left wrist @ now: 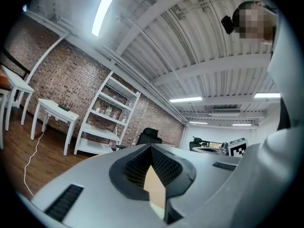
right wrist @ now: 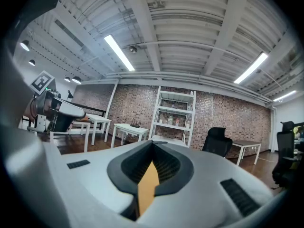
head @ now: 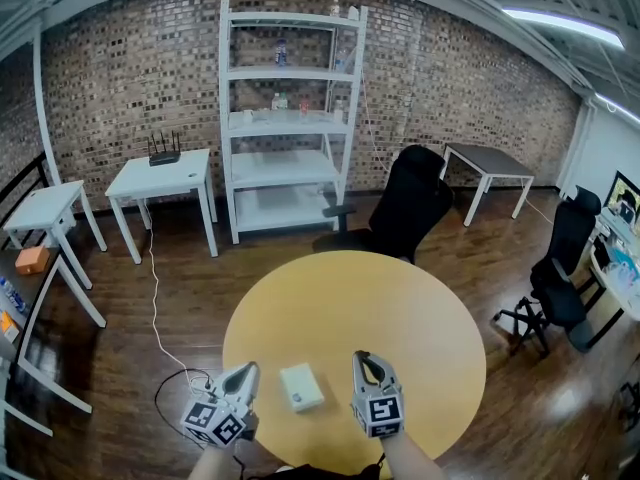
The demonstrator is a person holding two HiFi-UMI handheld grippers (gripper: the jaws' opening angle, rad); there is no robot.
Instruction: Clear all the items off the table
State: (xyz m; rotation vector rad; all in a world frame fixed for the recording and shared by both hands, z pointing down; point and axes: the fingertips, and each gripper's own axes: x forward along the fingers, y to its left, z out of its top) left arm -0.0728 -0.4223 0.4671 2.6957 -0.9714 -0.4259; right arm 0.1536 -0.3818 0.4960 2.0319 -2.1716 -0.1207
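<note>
- Head view: the left gripper [head: 248, 373] and the right gripper [head: 362, 358] are held side by side over the near edge of a round yellow table [head: 400, 308]. Both point away from the person.
- A small white box [head: 301, 387] lies flat on the table between the two grippers. It is just right of the left one and just left of the right one, touching neither.
- Well ahead of both grippers, a black office chair [head: 408, 208] and a white shelf unit [head: 290, 118] stand before a brick wall [head: 480, 78].
- Left gripper view: the left gripper's jaws are pressed together at the tips and pinch nothing. A sliver of tabletop shows through the hollow behind the tips. The right gripper's marker cube [left wrist: 237, 147] sits off to its right.
- Right gripper view: the right gripper's jaws also meet tip to tip and are empty, with yellow tabletop showing through the hollow. The left gripper is off to its left, and the shelf unit is far ahead.
</note>
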